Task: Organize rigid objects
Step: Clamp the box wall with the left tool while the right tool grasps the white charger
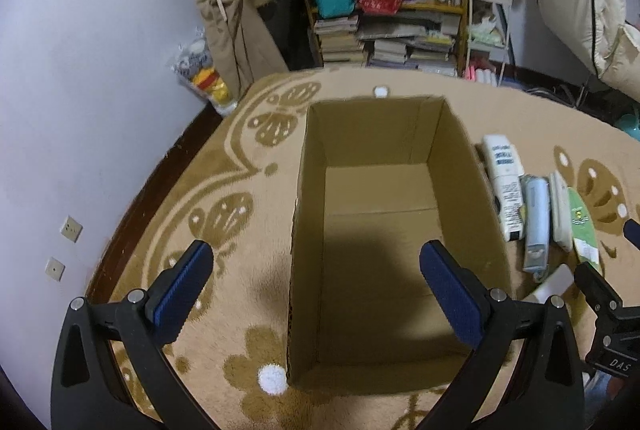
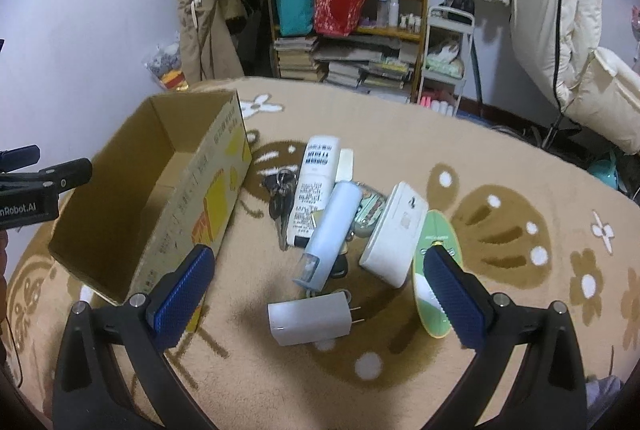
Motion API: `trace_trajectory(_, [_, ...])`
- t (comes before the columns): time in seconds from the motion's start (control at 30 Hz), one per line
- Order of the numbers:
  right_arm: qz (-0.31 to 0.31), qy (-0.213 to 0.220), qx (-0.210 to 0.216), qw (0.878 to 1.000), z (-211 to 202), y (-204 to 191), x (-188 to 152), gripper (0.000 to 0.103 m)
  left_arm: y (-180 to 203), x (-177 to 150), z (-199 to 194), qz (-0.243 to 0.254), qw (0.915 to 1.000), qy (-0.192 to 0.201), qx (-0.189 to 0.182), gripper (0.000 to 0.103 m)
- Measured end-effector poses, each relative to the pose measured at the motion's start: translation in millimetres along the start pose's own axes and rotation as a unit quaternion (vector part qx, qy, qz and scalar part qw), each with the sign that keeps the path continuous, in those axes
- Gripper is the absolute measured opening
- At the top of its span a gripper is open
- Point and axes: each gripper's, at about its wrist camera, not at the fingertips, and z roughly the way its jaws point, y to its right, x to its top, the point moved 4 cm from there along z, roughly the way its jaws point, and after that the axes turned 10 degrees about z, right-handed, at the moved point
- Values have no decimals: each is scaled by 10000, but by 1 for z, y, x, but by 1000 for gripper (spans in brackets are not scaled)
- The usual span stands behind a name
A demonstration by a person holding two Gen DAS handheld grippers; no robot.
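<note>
The left tongs (image 1: 316,294) hang spread wide above the near end of the cardboard box (image 1: 384,189), tilted down into its bare interior, nothing between their blue pads. The right tongs (image 2: 320,294) are likewise released, angled down over a white plug adapter (image 2: 310,318) lying on the patterned carpet (image 2: 500,157). Only the right wrist view shows the whole cluster right of the box: a white bottle (image 2: 314,189), a pale blue tube (image 2: 330,234), a white case (image 2: 396,234), a green disc (image 2: 434,270) and keys (image 2: 280,193) (partly hidden under the bottle). The left wrist view alone shows the box floor.
</note>
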Motion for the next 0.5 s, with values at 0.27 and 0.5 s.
trace_trajectory(0.27, [-54,-382,-44,9992,29,-7,-6,103,-13,-13,41,-458,9972,-586,-56,102])
trace_trajectory(0.5, [129,-721,-62,9973,50,-4,-17,103,-27,-28,63,-788,9917,-1011,60,101])
